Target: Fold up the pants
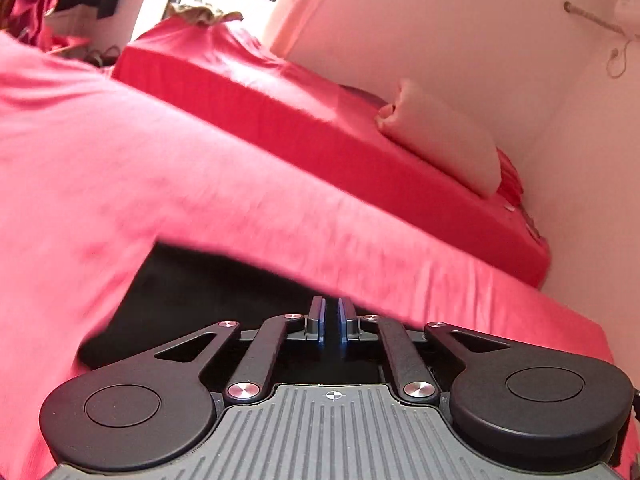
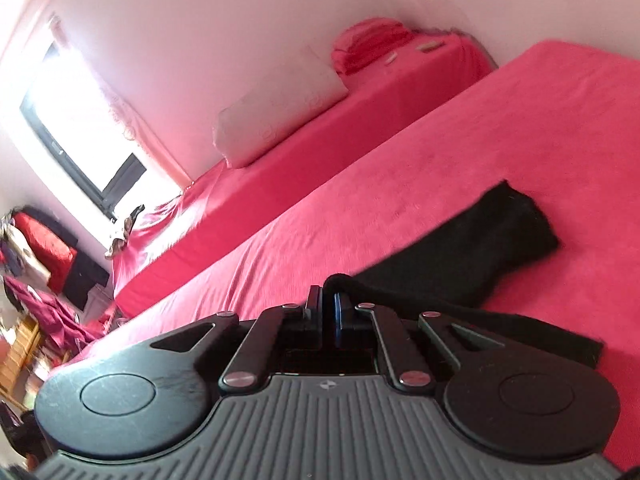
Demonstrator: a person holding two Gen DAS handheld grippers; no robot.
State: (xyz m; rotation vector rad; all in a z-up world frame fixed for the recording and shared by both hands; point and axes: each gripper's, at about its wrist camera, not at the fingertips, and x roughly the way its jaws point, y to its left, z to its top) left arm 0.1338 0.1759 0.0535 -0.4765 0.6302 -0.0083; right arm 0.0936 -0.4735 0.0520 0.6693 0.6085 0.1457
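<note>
Black pants (image 2: 480, 248) lie flat on red bedcover (image 2: 440, 152), edge pinched by right tongs (image 2: 329, 304).

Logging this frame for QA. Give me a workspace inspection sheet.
Surface: bed with pink-red cover, lightly creased.
Job's things: black pants lying on the cover, one end reaching the right tongs.
Clutter: white pillow and folded red bedding on a second bed by the wall.
Grippers: left tongs shut, black cloth beneath, grip unclear; right tongs shut on black pants.
Cables: cord hanging on wall.
Surroundings: bright window, clothes heap at far left.
</note>
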